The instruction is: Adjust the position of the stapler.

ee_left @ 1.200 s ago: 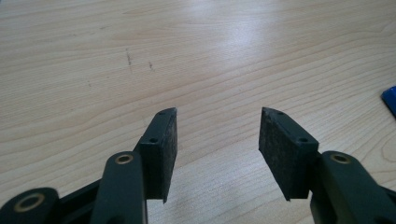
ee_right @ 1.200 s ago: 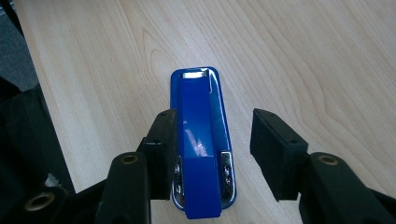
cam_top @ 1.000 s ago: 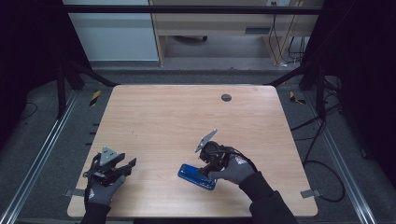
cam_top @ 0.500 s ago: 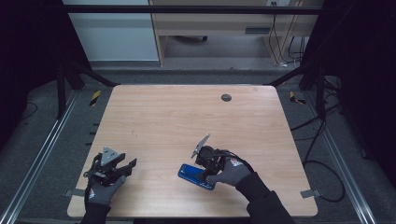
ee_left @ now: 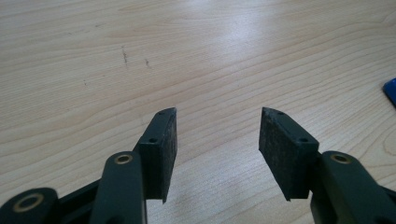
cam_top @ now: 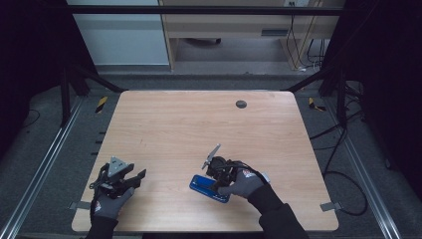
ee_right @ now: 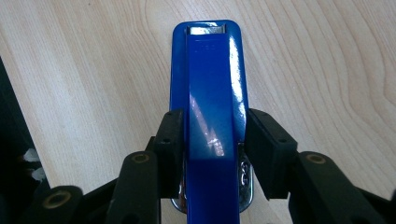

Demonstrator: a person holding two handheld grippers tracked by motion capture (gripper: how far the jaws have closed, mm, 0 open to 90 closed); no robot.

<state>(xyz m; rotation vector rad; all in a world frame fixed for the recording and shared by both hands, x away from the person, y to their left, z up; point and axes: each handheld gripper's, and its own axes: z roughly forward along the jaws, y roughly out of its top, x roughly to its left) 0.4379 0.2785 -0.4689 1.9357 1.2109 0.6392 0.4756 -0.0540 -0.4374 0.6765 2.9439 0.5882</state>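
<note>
Blue stapler (ee_right: 210, 107) lies flat near the surface's (cam_top: 199, 124) front edge, between the right gripper's (ee_right: 210, 154) jaws, which have just been closing onto its sides. Squeeze squarely at mid-body before lifting. Left gripper (ee_left: 215, 154) rests open, holding nothing.

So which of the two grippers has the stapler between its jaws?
The right gripper: its jaws, just closing, flank the blue stapler lying on the table. The left gripper has bare wood between open jaws.
</note>
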